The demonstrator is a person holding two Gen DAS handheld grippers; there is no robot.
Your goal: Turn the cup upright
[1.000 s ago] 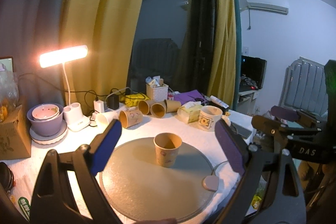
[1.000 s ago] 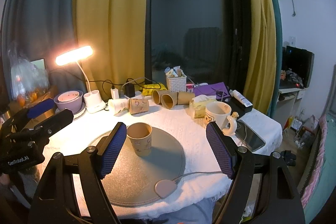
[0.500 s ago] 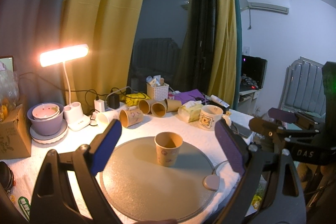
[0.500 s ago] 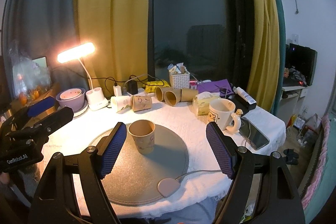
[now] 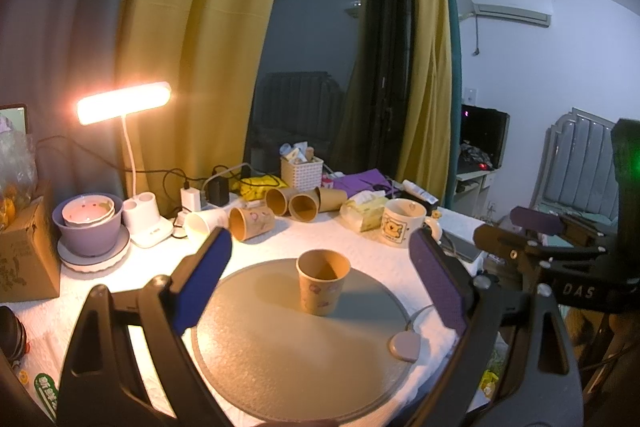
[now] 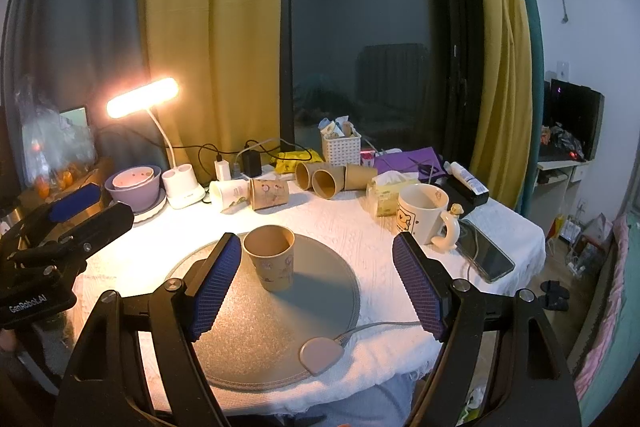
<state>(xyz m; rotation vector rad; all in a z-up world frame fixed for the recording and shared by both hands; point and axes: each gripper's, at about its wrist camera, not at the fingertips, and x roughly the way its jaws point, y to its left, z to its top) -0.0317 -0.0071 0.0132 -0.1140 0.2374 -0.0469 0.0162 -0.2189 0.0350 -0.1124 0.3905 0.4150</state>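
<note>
Tabletop (image 6: 344, 223), white-clothed, carried a round grey mat (image 6: 256, 311); on it stood the task's paper cup (image 6: 270, 257), mouth up, seemingly empty. Left claw (image 5: 320, 283) and right claw (image 6: 316, 281): both spread wide, pinching nothing, hovering apart from the cup. Judged: the flip looked complete; the step in hand was withdrawal, best done by backing straight away with pads kept wide, since so light a cup would topple at a brush. Containers: purple bowl (image 6: 134, 187), a pink bowl nested inside; white basket (image 6: 341, 147), stuffed with small packets; bear mug (image 6: 422, 215), contents not visible; four brown paper cups (image 6: 320, 179) and one white, lying on their sides, seemingly empty.
</note>
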